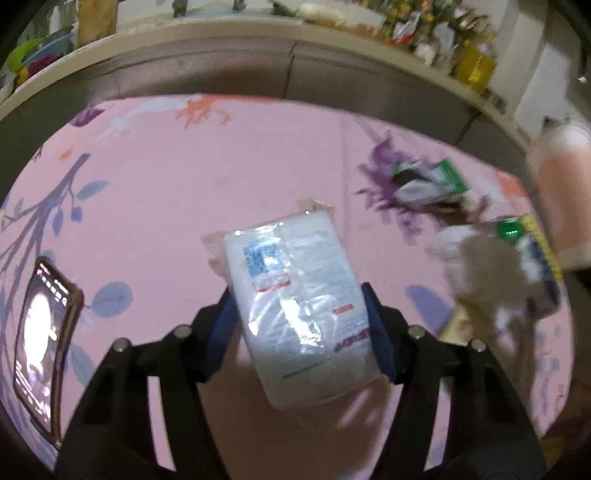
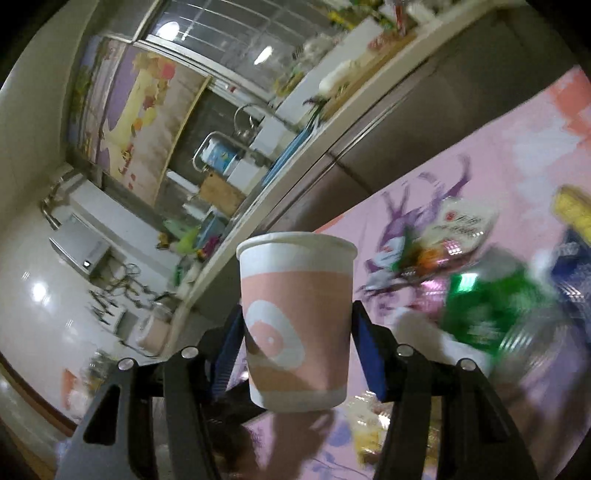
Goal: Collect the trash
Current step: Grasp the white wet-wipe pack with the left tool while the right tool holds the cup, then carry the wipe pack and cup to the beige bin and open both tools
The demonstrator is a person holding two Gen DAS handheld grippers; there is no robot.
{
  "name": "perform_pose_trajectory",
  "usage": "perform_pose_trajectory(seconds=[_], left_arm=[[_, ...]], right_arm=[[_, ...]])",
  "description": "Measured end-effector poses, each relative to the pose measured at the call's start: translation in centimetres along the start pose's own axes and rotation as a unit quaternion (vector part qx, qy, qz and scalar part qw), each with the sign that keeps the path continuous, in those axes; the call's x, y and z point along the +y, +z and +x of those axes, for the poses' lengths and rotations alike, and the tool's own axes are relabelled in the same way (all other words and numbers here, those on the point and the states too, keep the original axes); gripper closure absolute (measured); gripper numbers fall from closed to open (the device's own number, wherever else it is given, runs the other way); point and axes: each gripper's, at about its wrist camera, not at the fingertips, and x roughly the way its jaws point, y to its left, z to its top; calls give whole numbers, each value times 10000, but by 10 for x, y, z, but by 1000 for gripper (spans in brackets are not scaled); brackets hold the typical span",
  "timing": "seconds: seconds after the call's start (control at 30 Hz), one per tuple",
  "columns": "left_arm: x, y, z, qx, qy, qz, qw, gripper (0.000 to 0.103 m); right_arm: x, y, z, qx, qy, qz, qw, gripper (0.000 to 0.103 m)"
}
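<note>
A white tissue packet [image 1: 295, 295] in clear plastic sits between the blue pads of my left gripper [image 1: 297, 290], which is shut on its two sides just above the pink floral tablecloth [image 1: 147, 184]. My right gripper [image 2: 298, 310] is shut on a pink and white paper cup [image 2: 295, 325], held upright off the table. The same cup [image 1: 561, 184] shows blurred at the right edge of the left wrist view. More trash lies on the cloth: a green and white wrapper [image 1: 428, 184], a blurred heap of crumpled paper [image 1: 480, 266], a green bottle [image 2: 491, 314] and a clear food bag [image 2: 461, 221].
A phone [image 1: 48, 343] with a lit screen lies on the cloth at the left. Behind the table runs a grey cabinet front under a cluttered counter ledge [image 1: 221, 33]. The right wrist view shows a kitchen with a kettle [image 2: 221, 155] and a glossy floor.
</note>
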Motion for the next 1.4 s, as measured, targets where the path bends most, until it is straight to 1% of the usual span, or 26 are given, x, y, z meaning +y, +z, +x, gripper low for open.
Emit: perform_pose_trajectory(seconds=[0.03,0.13,0.23,0.33,0.37,0.43,0.47,0.5,0.53,0.6,0.63,0.67,0.73,0.77,0.83,0.93,1.0,1.03,1.07,1.1,1.13,1.17,1.2,1.27,1.33,1.4], left_arm=[[-4,0,-8,-66,-121,31,9999,41],[-29,2,-31,-188,-728,225,9969,40],[-73,1,-45,-198,-1218,609,9905,40],[-140,1,-48,-83,-1803,1143,9769,40],[-160,1,-48,-43,-1918,1293,9729,40],[-209,0,-45,79,-2181,1642,9620,40],[-241,-2,-44,139,-2354,1853,9540,40],[-270,-6,-43,173,-2500,2042,9463,39],[-309,-10,-41,199,-2666,2282,9362,39],[-361,-18,-36,274,-2842,2526,9245,38],[-397,-23,-28,412,-2997,2618,9165,38],[-418,-27,-24,518,-3104,2654,9113,38],[-476,-40,-8,751,-3316,2763,8989,38],[-495,-46,-4,801,-3361,2799,8957,37],[-536,-59,15,963,-3423,2834,8907,37],[-574,-75,41,1215,-3385,2863,8881,34],[-594,-88,65,1420,-3192,2898,8910,29],[-600,-94,77,1561,-3061,2926,8924,25],[-606,-99,84,1658,-2969,2948,8930,20],[-607,-103,93,1776,-2900,2936,8934,19],[-607,-105,99,1870,-2842,2862,8958,18],[-603,-106,104,1922,-2759,2808,8989,18],[-600,-105,107,1975,-2707,2736,9016,18],[-593,-101,104,1978,-2783,2601,9032,18],[-584,-91,90,1777,-2824,2513,9086,18],[-574,-83,75,1560,-2946,2441,9106,18]], right_arm=[[-1,-3,-11,-71,-108,-77,9999,48],[-12,-18,-48,-343,-349,-173,9987,48],[-33,-32,-92,-754,-623,-100,9952,48],[-59,-45,-144,-1281,-955,84,9871,48],[-68,-47,-163,-1465,-1092,136,9831,48],[-88,-51,-204,-1882,-1485,236,9705,48],[-97,-54,-223,-2058,-1667,297,9638,48],[-112,-58,-252,-2304,-1945,413,9526,48],[-119,-62,-267,-2429,-2108,480,9457,48],[-142,-71,-304,-2729,-2522,687,9258,48],[-155,-76,-320,-2842,-2677,796,9172,48],[-171,-81,-337,-2945,-2867,942,9068,48],[-192,-86,-354,-3022,-3067,1114,8957,48],[-207,-89,-363,-3042,-3167,1216,8901,48],[-227,-89,-369,-3037,-3272,1321,8850,47],[-247,-88,-371,-2986,-3412,1370,8807,45],[-256,-90,-372,-3012,-3445,1376,8784,41],[-258,-93,-372,-3046,-3472,1368,8764,37],[-261,-95,-369,-3052,-3562,1343,8729,28],[-269,-101,-376,-3051,-3692,1365,8672,27],[-271,-103,-379,-3043,-3689,1404,8669,26],[-275,-104,-381,-3072,-3575,1465,8697,26],[-276,-108,-385,-3170,-3496,1536,8681,26],[-272,-110,-389,-3314,-3472,1502,8643,26],[-264,-109,-391,-3414,-3405,1436,8642,26],[-256,-104,-391,-3481,-3319,1397,8655,26]])
